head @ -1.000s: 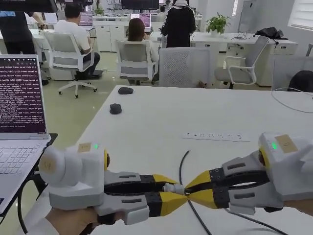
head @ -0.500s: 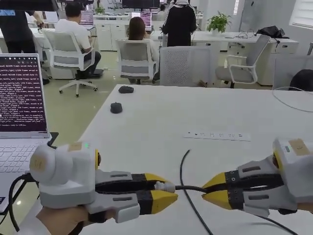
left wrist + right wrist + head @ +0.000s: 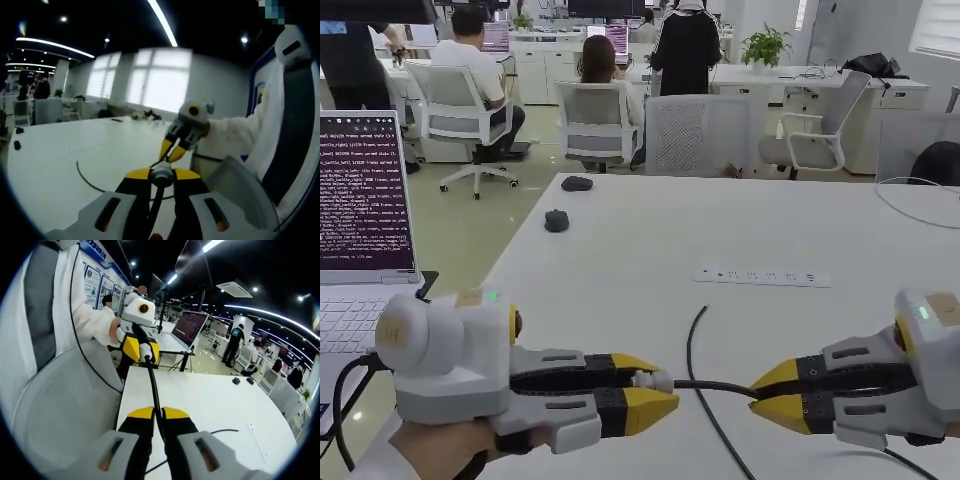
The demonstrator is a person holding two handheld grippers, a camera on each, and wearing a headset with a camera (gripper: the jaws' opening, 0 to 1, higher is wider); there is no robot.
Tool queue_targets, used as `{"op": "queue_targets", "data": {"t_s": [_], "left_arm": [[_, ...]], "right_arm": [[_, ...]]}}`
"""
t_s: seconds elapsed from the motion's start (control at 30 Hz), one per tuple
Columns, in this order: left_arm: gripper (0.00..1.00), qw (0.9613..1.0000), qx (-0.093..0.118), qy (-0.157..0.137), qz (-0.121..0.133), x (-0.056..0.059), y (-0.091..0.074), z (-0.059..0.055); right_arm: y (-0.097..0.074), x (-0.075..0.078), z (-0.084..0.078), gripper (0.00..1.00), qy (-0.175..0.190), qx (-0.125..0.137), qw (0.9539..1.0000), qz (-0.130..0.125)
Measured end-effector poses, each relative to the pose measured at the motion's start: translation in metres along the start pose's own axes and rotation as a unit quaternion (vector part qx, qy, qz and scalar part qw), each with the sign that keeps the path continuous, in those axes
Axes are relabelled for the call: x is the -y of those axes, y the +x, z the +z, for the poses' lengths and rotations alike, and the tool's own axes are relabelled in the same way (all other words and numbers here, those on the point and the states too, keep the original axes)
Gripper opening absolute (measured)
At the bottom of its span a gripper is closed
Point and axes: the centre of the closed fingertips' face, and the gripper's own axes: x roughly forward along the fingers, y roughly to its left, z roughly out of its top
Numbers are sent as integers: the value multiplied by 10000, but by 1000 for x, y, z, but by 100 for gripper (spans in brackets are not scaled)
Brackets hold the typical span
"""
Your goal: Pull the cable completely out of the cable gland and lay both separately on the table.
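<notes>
The small whitish cable gland point(image 3: 651, 380) is pinched in the yellow tips of my left gripper point(image 3: 665, 388), low over the near table edge. A black cable point(image 3: 712, 384) runs out of the gland straight to my right gripper point(image 3: 756, 393), which is shut on it a short way off. More cable point(image 3: 691, 340) curves over the white table behind. In the left gripper view the gland point(image 3: 161, 172) sits between the jaws of the left gripper point(image 3: 161, 176), facing the right gripper point(image 3: 170, 151). In the right gripper view the cable point(image 3: 152, 382) leads from the right gripper point(image 3: 158, 416) up to the gland point(image 3: 146, 359).
A white power strip point(image 3: 764, 277) lies mid-table, and two dark mice point(image 3: 556, 221) point(image 3: 577, 184) lie farther back at the left. An open laptop point(image 3: 360, 200) stands left of the table. Office chairs point(image 3: 595, 120) and people fill the background.
The two grippers have drawn apart: the right one moved right and the left one slightly left. A longer bare stretch of cable now shows between the gland and the right gripper.
</notes>
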Motion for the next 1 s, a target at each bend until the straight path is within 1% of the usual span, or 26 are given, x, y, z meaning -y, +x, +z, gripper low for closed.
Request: {"op": "queue_targets", "data": {"t_s": [0.2, 0.27, 0.33, 0.4, 0.5, 0.77, 1.0], "left_arm": [[17, 10000, -15, 24, -64, 3, 1, 0], [17, 9999, -14, 45, -106, 5, 2, 0], [17, 9999, -38, 66, -93, 5, 3, -1], [17, 9999, -55, 58, -94, 6, 4, -2], [17, 9999, -46, 36, -131, 8, 6, -3], [17, 9998, -58, 40, -179, 11, 8, -3], [17, 9998, -52, 46, -204, 12, 10, -2]], "right_arm": [[1, -2, -4, 5, 101, -20, 9999, 35], [2, -1, -5, 6, 146, -51, 9999, -22], [1, 0, -4, 12, 175, -36, 9998, -50], [2, 1, 1, 18, 166, 19, 9998, -86], [4, -1, 11, 21, 100, 108, 9999, -86], [14, -9, 27, 20, -72, 223, 9997, 79], [24, -18, 36, 16, -170, 302, 9991, 258]]}}
